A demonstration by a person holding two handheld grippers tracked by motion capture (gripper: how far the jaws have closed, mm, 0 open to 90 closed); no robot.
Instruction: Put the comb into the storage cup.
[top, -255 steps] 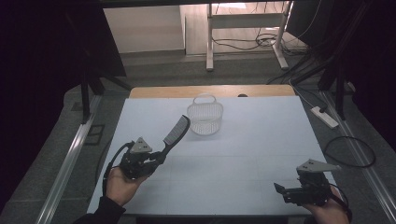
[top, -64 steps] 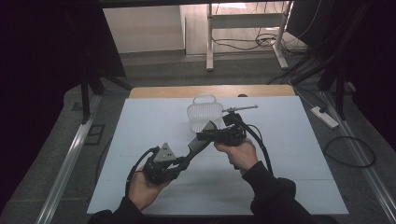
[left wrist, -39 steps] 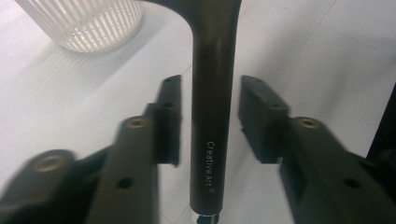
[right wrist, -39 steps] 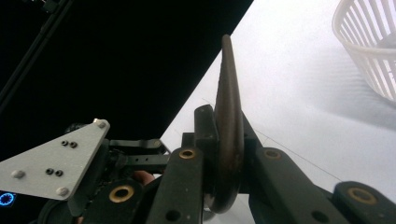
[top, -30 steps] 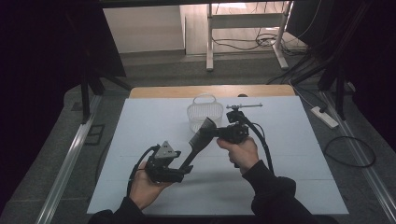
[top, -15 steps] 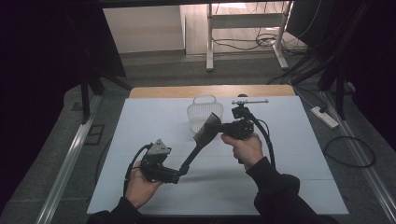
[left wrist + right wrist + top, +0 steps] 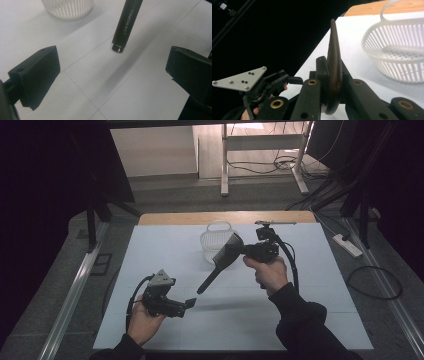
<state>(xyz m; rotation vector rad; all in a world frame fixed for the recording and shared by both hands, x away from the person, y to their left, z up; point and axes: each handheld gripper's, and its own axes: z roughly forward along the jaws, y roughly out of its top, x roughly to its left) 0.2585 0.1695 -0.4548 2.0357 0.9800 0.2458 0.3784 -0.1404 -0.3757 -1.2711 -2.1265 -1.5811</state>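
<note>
My right hand-held gripper (image 7: 239,251) is clamped on the head of the black brush (image 7: 220,265), which hangs clear of the bench (image 7: 320,285) near its middle, handle slanting down toward my left side. The hand-over looks done: my left hand-held gripper (image 7: 191,303), low near the bench's near-left part, has just been opening, and its jaws now stand wide apart with nothing between them; the handle's tip (image 7: 117,47) floats just beyond them. What I judge is left is carrying the brush to the white basket (image 7: 214,241) toward the far edge, just behind the brush head, and letting go.
</note>
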